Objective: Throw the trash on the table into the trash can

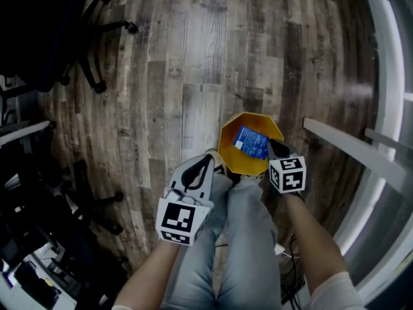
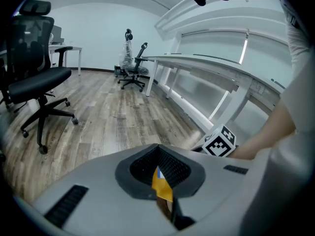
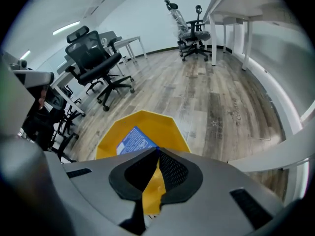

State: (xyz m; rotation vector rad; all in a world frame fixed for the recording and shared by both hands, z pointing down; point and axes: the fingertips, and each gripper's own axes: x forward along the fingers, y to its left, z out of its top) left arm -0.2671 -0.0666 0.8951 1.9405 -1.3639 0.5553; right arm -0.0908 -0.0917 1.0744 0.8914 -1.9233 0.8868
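Left gripper (image 1: 210, 165) and right gripper (image 1: 272, 148) each pinch the rim of the yellow bin (image 1: 232, 159) between them, blue packet (image 1: 250, 142) inside; next, probably, set it down and release.

The yellow trash bag (image 1: 227, 152) is looking thin, smooth and faintly glossy, like plastic film. Inside it, the blue packet (image 1: 250, 142) is showing a smooth printed wrapper. Around the bag, the floor (image 1: 193, 63) is showing matt wood-grain planks. At the bag's rim, the right gripper (image 3: 156, 161) is showing matt grey plastic with black ribbed pads (image 3: 171, 169).
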